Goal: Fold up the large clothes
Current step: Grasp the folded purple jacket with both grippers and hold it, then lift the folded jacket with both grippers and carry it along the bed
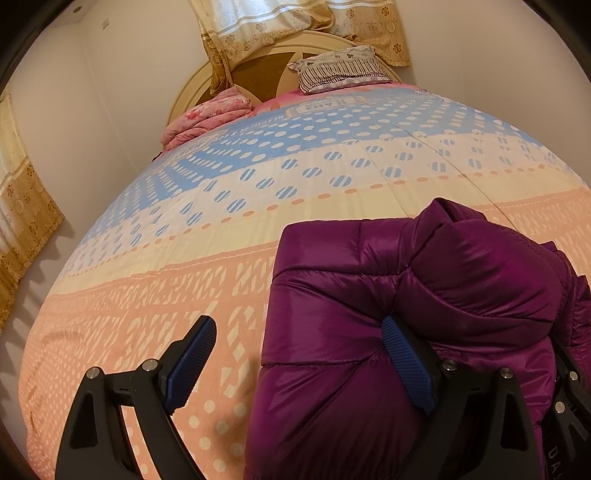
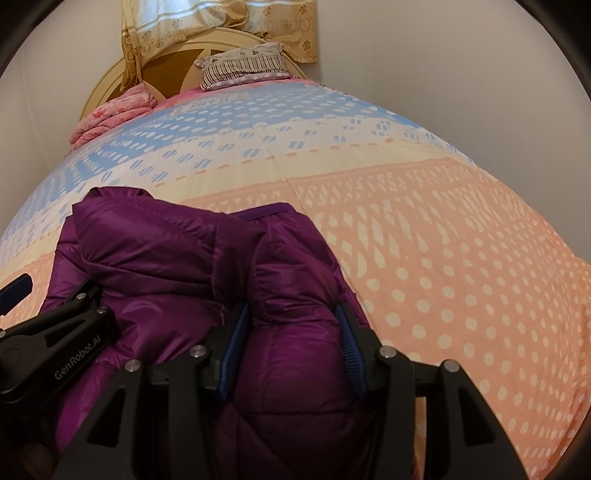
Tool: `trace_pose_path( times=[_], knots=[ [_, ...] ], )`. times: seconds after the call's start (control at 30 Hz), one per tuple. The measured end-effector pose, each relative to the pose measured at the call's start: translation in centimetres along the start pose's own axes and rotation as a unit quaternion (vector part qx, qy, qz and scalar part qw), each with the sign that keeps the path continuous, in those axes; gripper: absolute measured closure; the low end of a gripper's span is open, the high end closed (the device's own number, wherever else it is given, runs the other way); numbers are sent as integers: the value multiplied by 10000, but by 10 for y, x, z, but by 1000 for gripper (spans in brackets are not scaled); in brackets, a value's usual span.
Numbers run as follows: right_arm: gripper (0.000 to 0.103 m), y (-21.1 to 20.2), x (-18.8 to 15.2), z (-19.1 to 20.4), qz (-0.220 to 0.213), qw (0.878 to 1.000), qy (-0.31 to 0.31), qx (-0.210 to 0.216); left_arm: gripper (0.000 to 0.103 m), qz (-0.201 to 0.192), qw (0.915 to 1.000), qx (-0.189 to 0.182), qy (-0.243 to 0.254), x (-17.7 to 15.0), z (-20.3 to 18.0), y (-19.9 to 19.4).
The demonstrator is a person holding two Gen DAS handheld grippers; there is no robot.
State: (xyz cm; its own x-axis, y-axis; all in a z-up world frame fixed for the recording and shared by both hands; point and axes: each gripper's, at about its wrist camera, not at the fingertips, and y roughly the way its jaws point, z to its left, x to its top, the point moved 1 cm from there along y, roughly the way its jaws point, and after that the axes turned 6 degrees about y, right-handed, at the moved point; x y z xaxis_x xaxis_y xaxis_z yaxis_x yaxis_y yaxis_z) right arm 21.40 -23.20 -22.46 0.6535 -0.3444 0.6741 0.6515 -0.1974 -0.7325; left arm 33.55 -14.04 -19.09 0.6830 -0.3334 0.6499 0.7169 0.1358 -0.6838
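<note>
both grippers at puffy purple jacket [image 2: 177, 266]: right gripper [image 2: 291, 347] clamped on fold, left gripper [image 1: 295, 365] apart, one finger touching; slippery fill, could spring open.

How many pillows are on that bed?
1: a striped pillow against the headboard, on the right. The pink bundle to its left looks like a folded blanket; more might hide behind it.

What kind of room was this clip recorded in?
Almost certainly a home bedroom: a bed with a dotted bedspread, a rounded headboard with a pillow against it, and floral curtains behind. A purple puffer jacket lies on the bed.
</note>
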Motion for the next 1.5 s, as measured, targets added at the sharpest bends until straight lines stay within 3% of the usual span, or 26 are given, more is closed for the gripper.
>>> trace_pose_path(
  times=[1.4,1.5],
  knots=[
    [51,5,1,-2,-5,10000,10,-11,11,-2,10000,34,27,0,-1,0],
    [50,4,3,-4,42,9999,72,106,11,75,9994,-315,-74,-1,9,-3]
  ],
)
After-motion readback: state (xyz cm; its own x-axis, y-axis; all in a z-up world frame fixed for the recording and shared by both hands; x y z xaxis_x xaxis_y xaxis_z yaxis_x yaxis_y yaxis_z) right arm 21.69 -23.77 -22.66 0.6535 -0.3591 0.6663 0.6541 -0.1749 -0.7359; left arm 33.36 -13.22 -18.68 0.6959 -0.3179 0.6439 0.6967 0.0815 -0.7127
